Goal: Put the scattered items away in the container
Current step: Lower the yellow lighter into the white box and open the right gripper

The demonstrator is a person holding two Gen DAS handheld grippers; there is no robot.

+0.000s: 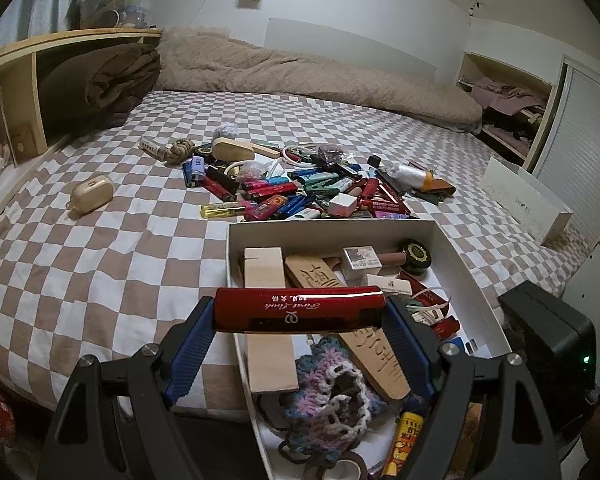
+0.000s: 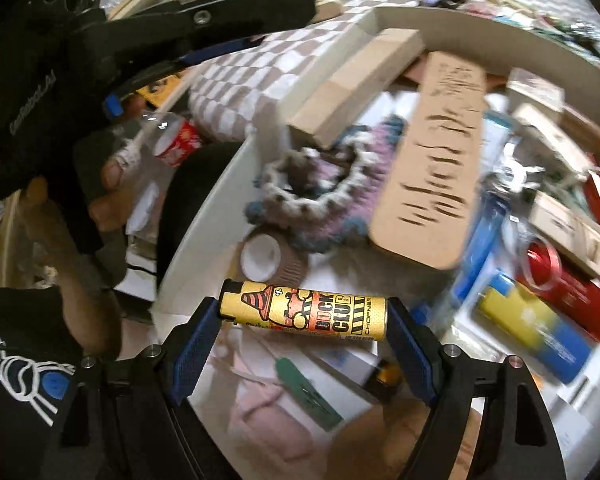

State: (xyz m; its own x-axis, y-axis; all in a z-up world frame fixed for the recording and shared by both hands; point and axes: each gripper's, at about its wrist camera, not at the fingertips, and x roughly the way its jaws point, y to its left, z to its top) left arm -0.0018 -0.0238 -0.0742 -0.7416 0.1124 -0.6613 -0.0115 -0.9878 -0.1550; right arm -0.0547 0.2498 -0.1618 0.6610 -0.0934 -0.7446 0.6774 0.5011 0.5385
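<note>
**Both grippers hold a lighter over the box**

Your left gripper (image 1: 300,314) has its jaws spread wide, and they press on the two ends of a red lighter (image 1: 298,309), which lies crosswise between the blue pads. It hangs above the near left part of the white box (image 1: 466,258), which sits on the checked bedspread (image 1: 100,240).

Your right gripper (image 2: 304,314) grips a yellow lighter (image 2: 304,312) the same way, end to end, with the jaws wide apart. It hangs over the box's near corner, above a roll of tape (image 2: 262,258).

Inside the box you can see a pale wood block (image 1: 266,316) along the left wall, a carved wooden paddle (image 1: 342,322) beside it, a crocheted piece (image 1: 332,388) at the near end, a small white carton (image 1: 358,260) and a dark round tin (image 1: 416,254) towards the far wall.

The pile (image 1: 296,190) of lighters and small things lies on the bedspread just beyond the box's far wall. A gold case (image 1: 92,192) lies well apart to the left.

The right view is blurred at its right side.
</note>
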